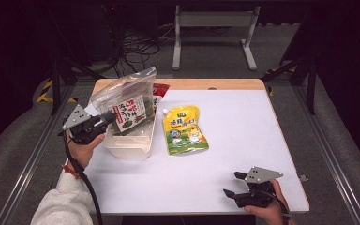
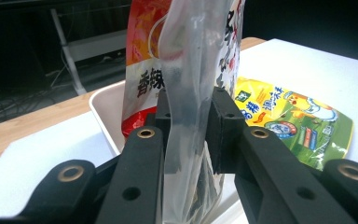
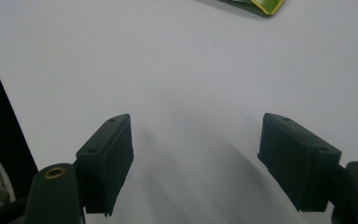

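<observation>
A clear plastic bag (image 1: 126,101) holding a dark seaweed packet stands upright in a white bin (image 1: 126,149) at the table's left. My left gripper (image 1: 108,117) reaches in from the left and is shut on the bag's lower edge. In the left gripper view the bag (image 2: 191,56) fills the narrow gap between the two black pads of that gripper (image 2: 189,100). A red-orange snack packet (image 2: 144,46) leans in the bin (image 2: 105,112) behind it. My right gripper (image 1: 231,183) rests near the front edge, open, with bare table between its jaws (image 3: 196,140).
A yellow-green spouted pouch (image 1: 183,130) lies flat just right of the bin, also seen as the pouch (image 2: 298,121) in the left gripper view. The white table top (image 1: 243,122) has a wooden strip along its far edge. Beyond it stand a metal frame and floor cables.
</observation>
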### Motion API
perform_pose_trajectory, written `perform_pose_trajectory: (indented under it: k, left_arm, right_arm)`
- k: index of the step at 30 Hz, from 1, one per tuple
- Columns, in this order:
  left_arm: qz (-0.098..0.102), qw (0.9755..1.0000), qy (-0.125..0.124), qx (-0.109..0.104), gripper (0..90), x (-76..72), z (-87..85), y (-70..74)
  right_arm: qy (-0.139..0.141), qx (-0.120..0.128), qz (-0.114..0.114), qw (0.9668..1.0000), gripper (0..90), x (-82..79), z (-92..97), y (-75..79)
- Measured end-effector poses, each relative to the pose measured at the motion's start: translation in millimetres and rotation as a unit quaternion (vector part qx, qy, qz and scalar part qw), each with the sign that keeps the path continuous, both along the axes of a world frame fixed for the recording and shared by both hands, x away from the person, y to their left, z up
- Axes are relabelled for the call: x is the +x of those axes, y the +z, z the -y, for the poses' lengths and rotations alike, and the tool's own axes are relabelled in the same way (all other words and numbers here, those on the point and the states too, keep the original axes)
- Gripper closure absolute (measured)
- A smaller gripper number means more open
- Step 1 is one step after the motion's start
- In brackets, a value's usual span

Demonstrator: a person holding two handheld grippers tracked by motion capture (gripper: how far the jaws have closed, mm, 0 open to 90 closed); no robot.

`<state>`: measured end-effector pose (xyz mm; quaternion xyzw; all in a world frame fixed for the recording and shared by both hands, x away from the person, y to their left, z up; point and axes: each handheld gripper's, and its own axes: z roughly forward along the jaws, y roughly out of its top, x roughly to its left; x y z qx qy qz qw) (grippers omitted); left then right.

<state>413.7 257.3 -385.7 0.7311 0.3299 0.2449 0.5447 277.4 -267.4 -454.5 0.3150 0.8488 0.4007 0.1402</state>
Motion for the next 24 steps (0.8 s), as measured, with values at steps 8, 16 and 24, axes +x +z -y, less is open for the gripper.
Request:
perform_pose_trajectory:
  k: [8, 16, 24]
  left_arm:
    - [-0.002, 0.9999, -0.007, -0.011, 76.7, -1.1, -1.2, -5.0]
    - [-0.008, 0.9999, 0.007, -0.002, 67.9, -3.1, -0.6, -9.2]
    - [-0.008, 0.9995, 0.027, 0.014, 55.9, -15.9, -6.1, -8.5]
  right_arm:
    - [0.004, -0.002, 0.000, 1.0000, 25.8, 1.5, -2.6, 0.1]
    - [0.007, 0.003, 0.002, 1.0000, 25.8, 4.7, -4.5, 1.8]
    - [0.003, 0.011, 0.005, 0.9999, 26.3, 12.5, -4.7, 4.5]
